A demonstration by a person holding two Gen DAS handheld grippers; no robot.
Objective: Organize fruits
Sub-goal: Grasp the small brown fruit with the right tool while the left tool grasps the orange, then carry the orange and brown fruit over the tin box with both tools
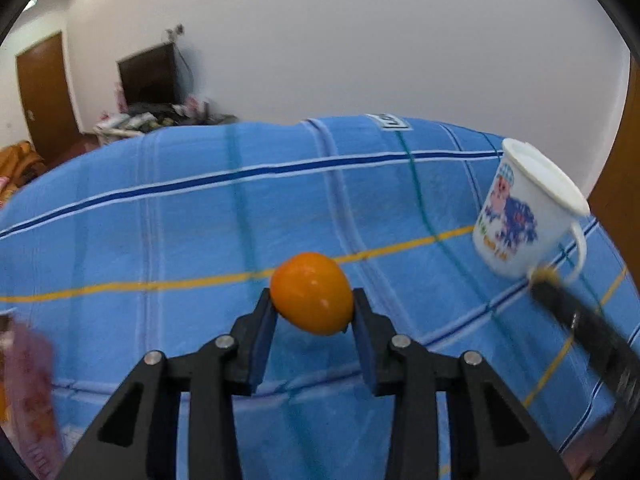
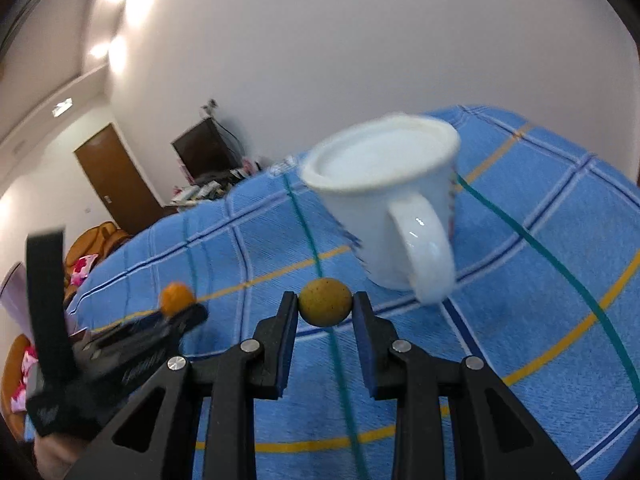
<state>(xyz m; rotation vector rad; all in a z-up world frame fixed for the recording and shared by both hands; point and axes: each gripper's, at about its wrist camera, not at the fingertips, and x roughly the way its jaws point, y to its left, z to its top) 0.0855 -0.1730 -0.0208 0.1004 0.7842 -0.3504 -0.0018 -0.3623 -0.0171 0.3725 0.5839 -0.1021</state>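
White mug (image 2: pixel 384 204) just beyond the right tongs (image 2: pixel 325 306); open blue cloth (image 1: pixel 180 220) elsewhere.

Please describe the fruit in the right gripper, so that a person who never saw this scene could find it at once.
Start at the blue checked cloth and find the white mug on it. Just before the mug's handle, the right gripper pinches a small round fruit. It is dull yellow-green with dark specks, unlike the bright orange fruit in the left gripper.

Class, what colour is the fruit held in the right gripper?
Dull yellow with dark specks, fruit in right gripper; clearest in the right wrist view.
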